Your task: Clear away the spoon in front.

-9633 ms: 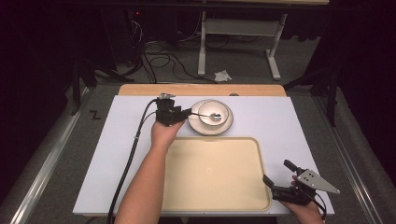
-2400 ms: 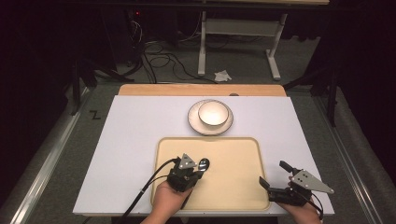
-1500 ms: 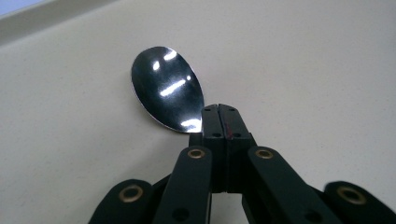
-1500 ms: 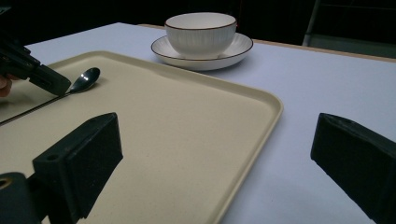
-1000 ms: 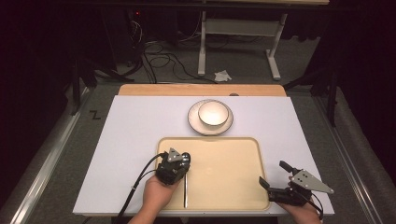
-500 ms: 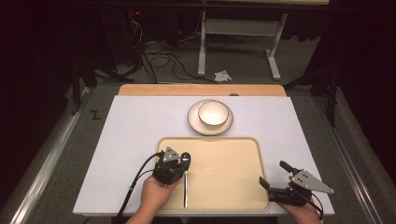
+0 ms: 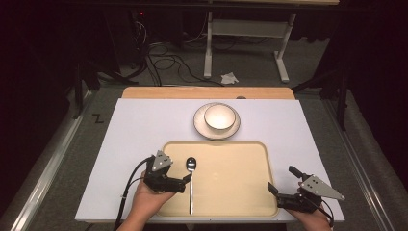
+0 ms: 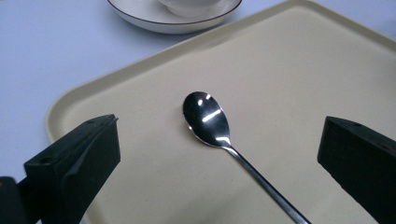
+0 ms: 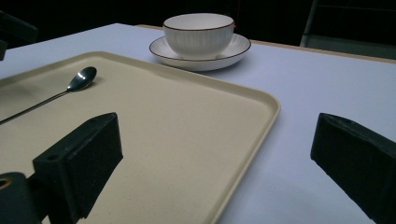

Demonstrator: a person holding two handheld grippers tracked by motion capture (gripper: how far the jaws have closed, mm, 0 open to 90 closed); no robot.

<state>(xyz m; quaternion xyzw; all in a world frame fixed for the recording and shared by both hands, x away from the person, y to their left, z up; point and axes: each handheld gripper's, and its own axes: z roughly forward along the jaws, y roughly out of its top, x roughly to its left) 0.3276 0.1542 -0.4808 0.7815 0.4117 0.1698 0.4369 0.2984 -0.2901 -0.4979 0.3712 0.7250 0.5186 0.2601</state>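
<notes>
A silver spoon [image 7: 191, 183] lies flat on the left part of the beige tray [image 7: 231, 178], bowl end pointing away from me. My left gripper [image 7: 184, 183] is just left of the spoon; its jaws have just been opening. In the left gripper view they stand wide apart [image 8: 217, 126], and the spoon [image 8: 208, 116] rests untouched on the tray [image 8: 303, 70] between them. My right gripper [image 7: 281, 179] hovers open at the tray's near right corner, its jaws [image 9: 215, 130] empty over the tray edge [image 9: 261, 100].
A white bowl [image 7: 221, 117] sits on a saucer [image 7: 199, 126] just beyond the tray's far edge, on the white tabletop [image 7: 139, 130]. The right gripper view shows the same bowl [image 9: 198, 35] and the spoon [image 9: 79, 79]. A cable trails from the left gripper toward me.
The left gripper carried the spoon from the bowl to the tray, set it down, opened, and drew back left. The right gripper has stayed put.
</notes>
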